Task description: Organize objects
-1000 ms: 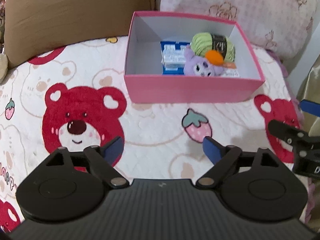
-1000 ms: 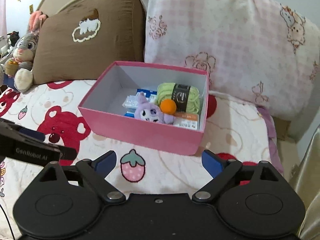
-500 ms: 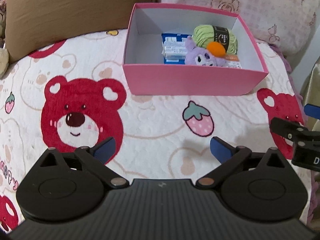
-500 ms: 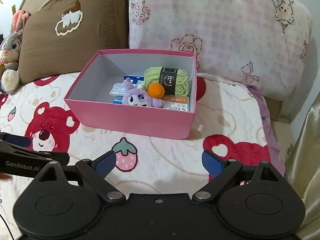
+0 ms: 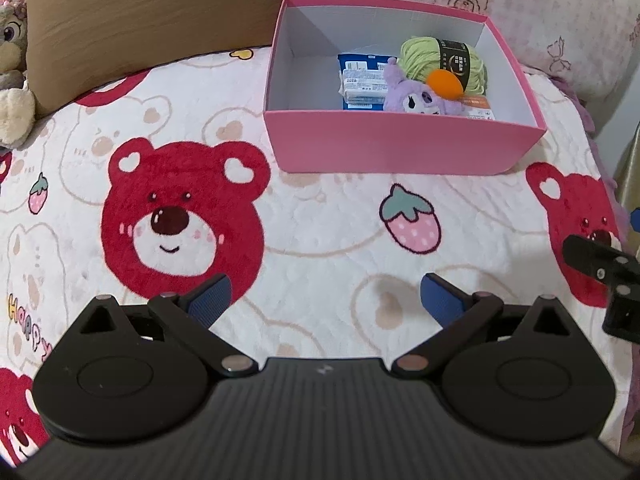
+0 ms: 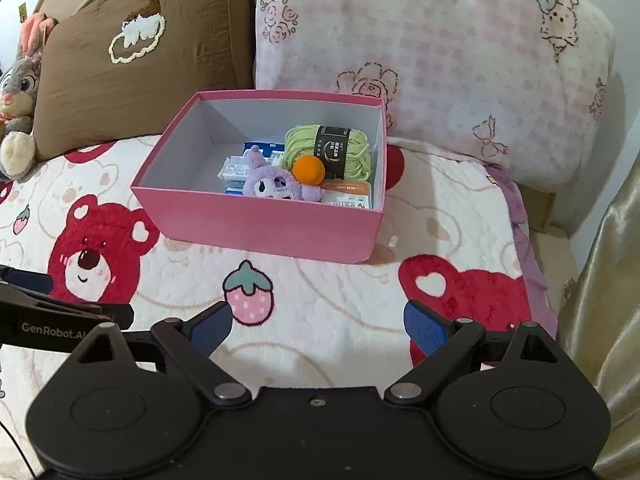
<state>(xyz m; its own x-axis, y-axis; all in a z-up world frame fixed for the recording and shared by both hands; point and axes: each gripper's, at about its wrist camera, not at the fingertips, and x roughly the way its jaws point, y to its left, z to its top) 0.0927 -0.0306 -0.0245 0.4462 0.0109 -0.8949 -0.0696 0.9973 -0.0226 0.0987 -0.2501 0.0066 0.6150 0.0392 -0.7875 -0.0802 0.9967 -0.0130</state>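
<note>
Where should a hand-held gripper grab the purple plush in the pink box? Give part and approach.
Grip the purple plush across its head, coming from above. It lies on top of the packets against the pink box's near wall, which blocks a side approach. The orange ball touches it on the right.

The box (image 6: pixel 260 222) sits on the blanket (image 6: pixel 340 320), at 12 o'clock from both grippers. In the box, the yarn ball (image 6: pixel 298 144) is at the back right. The small ball (image 6: pixel 308 171) lies just in front of it. The plush toy (image 6: pixel 276 186) is at 8 o'clock from the small ball. Packets (image 6: pixel 236 170) lie to the toy's left, and a card (image 6: pixel 348 196) to its right. Two pillows (image 6: pixel 440 60) stand behind the box. A stuffed rabbit (image 6: pixel 18 92) sits at the far left.
</note>
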